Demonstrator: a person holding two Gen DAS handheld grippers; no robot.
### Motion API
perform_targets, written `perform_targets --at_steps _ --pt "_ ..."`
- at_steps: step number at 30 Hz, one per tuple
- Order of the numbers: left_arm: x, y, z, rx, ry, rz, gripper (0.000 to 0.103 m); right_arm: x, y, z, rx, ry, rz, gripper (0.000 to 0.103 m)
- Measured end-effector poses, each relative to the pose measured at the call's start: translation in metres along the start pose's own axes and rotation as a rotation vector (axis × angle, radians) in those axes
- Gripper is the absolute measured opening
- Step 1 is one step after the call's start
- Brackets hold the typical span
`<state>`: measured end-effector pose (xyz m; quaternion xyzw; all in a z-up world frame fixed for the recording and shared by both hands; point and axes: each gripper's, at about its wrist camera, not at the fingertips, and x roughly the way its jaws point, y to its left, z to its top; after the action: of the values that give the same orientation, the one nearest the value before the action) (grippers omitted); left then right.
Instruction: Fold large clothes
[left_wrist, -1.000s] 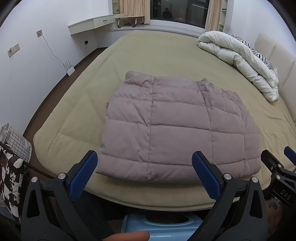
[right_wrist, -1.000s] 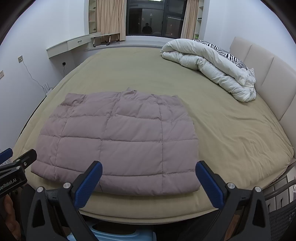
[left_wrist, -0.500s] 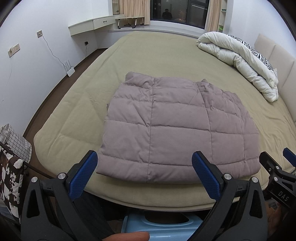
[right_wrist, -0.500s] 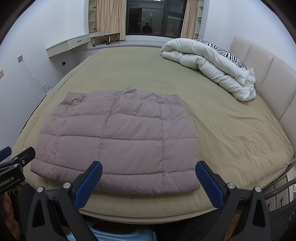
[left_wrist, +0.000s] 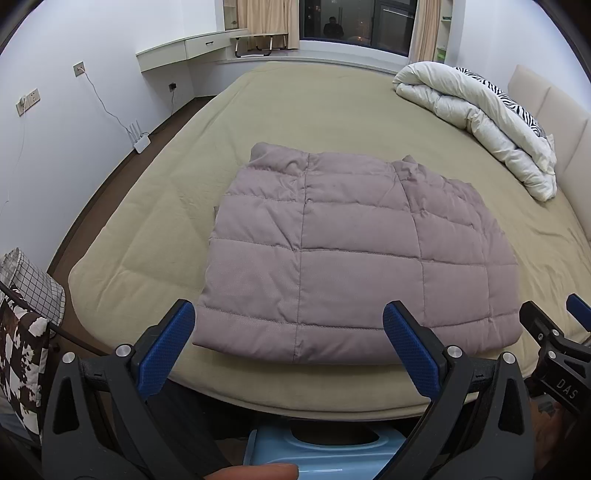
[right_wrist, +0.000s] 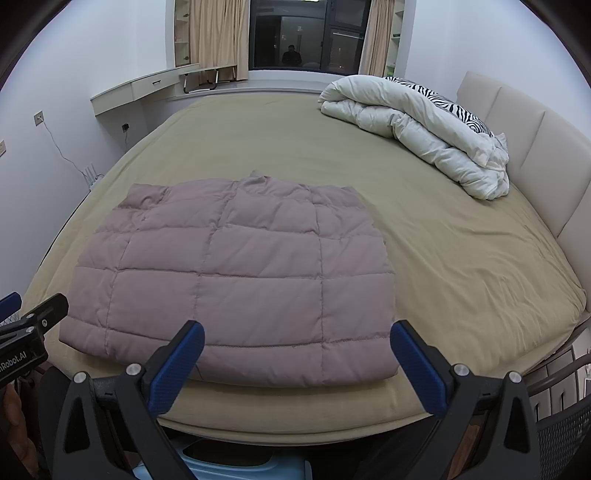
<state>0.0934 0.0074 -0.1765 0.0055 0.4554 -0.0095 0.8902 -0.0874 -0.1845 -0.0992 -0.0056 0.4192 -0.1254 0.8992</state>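
Observation:
A mauve quilted down jacket (left_wrist: 354, 258) lies folded into a flat rectangle near the front edge of the olive-green bed (left_wrist: 295, 110). It also shows in the right wrist view (right_wrist: 240, 277). My left gripper (left_wrist: 288, 350) is open and empty, held just short of the jacket's near edge. My right gripper (right_wrist: 295, 365) is open and empty, in front of the jacket's near right corner. The right gripper also shows at the right edge of the left wrist view (left_wrist: 554, 339); the left gripper shows at the left edge of the right wrist view (right_wrist: 29, 317).
A rolled white duvet (right_wrist: 417, 125) with a zebra-print pillow (right_wrist: 454, 103) lies at the far right by the padded headboard (right_wrist: 524, 136). A blue stool (left_wrist: 314, 450) stands below the bed edge. A patterned bag (left_wrist: 22, 332) hangs at the left. A router (left_wrist: 140, 140) sits by the left wall.
Both grippers have shifted very slightly relative to the jacket. The jacket has not moved, and both grippers stay open.

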Motion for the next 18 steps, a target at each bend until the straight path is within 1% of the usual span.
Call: perform_targets --at_steps 18 --pt "-0.0013 -0.0022 -0.0014 0.004 -0.001 -0.005 0.103 0.0015 -0.0027 0.0013 -0.001 -0.001 0.001 0.103"
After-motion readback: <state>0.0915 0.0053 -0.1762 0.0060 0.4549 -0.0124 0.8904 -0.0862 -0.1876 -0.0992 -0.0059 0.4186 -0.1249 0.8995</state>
